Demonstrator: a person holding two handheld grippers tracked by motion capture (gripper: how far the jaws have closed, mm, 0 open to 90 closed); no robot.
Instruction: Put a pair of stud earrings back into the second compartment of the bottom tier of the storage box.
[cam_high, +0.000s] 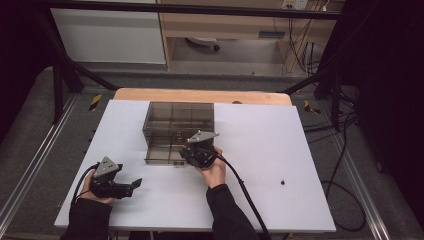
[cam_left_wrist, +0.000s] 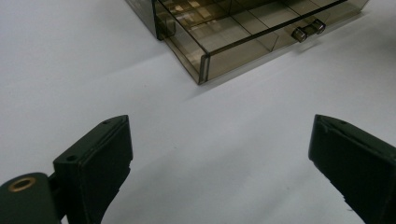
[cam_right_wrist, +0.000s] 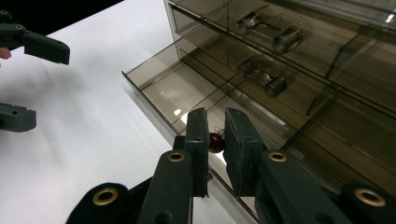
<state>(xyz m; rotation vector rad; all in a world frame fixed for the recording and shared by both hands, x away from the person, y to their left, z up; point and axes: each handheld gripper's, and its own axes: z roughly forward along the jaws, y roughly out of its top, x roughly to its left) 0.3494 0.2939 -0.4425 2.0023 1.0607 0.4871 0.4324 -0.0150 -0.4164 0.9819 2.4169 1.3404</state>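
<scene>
Right gripper view: right gripper (cam_right_wrist: 215, 140) fingers narrow, pinching a small red bead (cam_right_wrist: 215, 141) over the open bottom drawer (cam_right_wrist: 187, 91) of the smoky box (cam_high: 178, 125). Drawer compartments bare. Left gripper (cam_left_wrist: 219, 154) fingers wide, over the table (cam_high: 280, 145).

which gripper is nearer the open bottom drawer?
Right. The right gripper is over the open drawer, shut on a small red object. The left gripper sits off to its left.
</scene>
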